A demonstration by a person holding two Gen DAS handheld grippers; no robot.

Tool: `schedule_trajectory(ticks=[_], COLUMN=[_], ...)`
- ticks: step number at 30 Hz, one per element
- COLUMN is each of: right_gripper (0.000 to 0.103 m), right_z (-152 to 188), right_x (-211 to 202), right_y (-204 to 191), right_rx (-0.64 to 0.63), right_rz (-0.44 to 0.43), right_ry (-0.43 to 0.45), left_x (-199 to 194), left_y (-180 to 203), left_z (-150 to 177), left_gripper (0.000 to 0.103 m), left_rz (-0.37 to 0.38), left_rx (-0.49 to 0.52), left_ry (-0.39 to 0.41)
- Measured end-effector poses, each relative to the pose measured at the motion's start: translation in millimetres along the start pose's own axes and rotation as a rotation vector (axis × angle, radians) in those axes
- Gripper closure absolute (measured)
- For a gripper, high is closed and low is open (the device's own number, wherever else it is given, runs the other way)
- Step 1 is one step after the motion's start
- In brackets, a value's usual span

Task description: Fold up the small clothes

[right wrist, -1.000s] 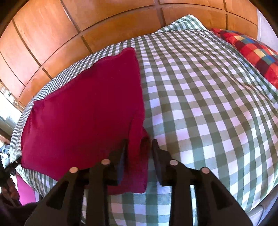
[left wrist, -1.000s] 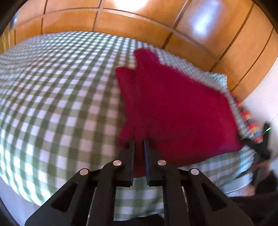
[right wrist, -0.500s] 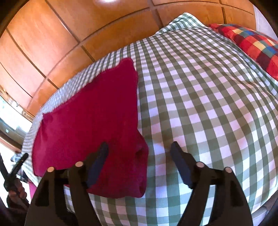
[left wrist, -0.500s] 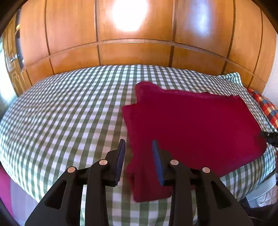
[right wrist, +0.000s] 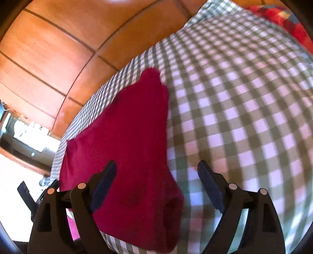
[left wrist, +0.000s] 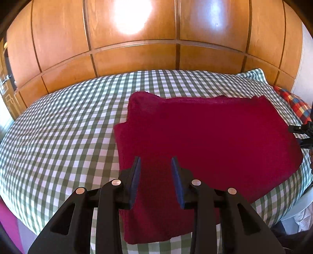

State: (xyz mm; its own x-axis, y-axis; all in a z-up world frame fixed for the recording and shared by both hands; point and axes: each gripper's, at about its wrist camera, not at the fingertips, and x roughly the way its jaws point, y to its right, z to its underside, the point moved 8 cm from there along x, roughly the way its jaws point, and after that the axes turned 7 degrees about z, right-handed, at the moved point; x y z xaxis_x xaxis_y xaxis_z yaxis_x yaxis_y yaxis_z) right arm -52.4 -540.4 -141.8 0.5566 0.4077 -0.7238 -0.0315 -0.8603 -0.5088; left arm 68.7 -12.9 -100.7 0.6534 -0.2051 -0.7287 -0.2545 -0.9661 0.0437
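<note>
A dark red garment (left wrist: pixel 205 136) lies folded flat on the green-and-white checked bed (left wrist: pixel 58 127). My left gripper (left wrist: pixel 155 159) hovers above the garment's near left corner, open, with the pads clear of the cloth. At the right edge of that view, the tip of my right gripper (left wrist: pixel 301 132) shows beside the garment's right side. In the right wrist view the garment (right wrist: pixel 127 136) runs away to the left, with a rumpled near corner. My right gripper (right wrist: pixel 157 163) stands over that corner with its jaws opening wide, touching nothing.
Wooden wardrobe panels (left wrist: pixel 137 29) close off the far side of the bed. A red plaid pillow (left wrist: pixel 293 101) lies at the right end, also seen as the plaid pillow (right wrist: pixel 283 17). Bare checked cover (right wrist: pixel 234 97) stretches right of the garment.
Both grippers were shut on the garment's near edge; they have let go, opened and drawn back. The cloth now lies loose on the bed.
</note>
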Motion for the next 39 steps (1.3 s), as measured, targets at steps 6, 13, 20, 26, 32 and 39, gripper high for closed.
schedule_trajectory(ticks=[6, 13, 20, 26, 32, 39], right_gripper=[0.025, 0.052, 0.07, 0.075, 0.078, 0.08], right_z=[5, 11, 13, 12, 5, 2], right_x=[11, 31, 45, 50, 36, 30], right_y=[-15, -33, -49, -74, -110, -169], right_rx=[-0.055, -0.069, -0.102, -0.104, -0.108, -0.171], right_rz=[-0.059, -0.09, -0.045, -0.015, -0.044, -0.058], right_ry=[-0.052, -0.074, -0.059, -0.037, 0.009, 0.032], left_x=[13, 28, 28, 27, 27, 27], left_y=[0, 2, 5, 3, 0, -2], left_z=[2, 2, -1, 0, 2, 4], left_gripper=[0.072, 0.072, 0.072, 0.072, 0.072, 0.072], left_rz=[0.001, -0.002, 0.005, 0.009, 0.023, 0.056], left_rx=[0.004, 0.0, 0.0, -0.015, -0.04, -0.062], left_ry=[-0.026, -0.045, -0.041, -0.042, -0.044, -0.042])
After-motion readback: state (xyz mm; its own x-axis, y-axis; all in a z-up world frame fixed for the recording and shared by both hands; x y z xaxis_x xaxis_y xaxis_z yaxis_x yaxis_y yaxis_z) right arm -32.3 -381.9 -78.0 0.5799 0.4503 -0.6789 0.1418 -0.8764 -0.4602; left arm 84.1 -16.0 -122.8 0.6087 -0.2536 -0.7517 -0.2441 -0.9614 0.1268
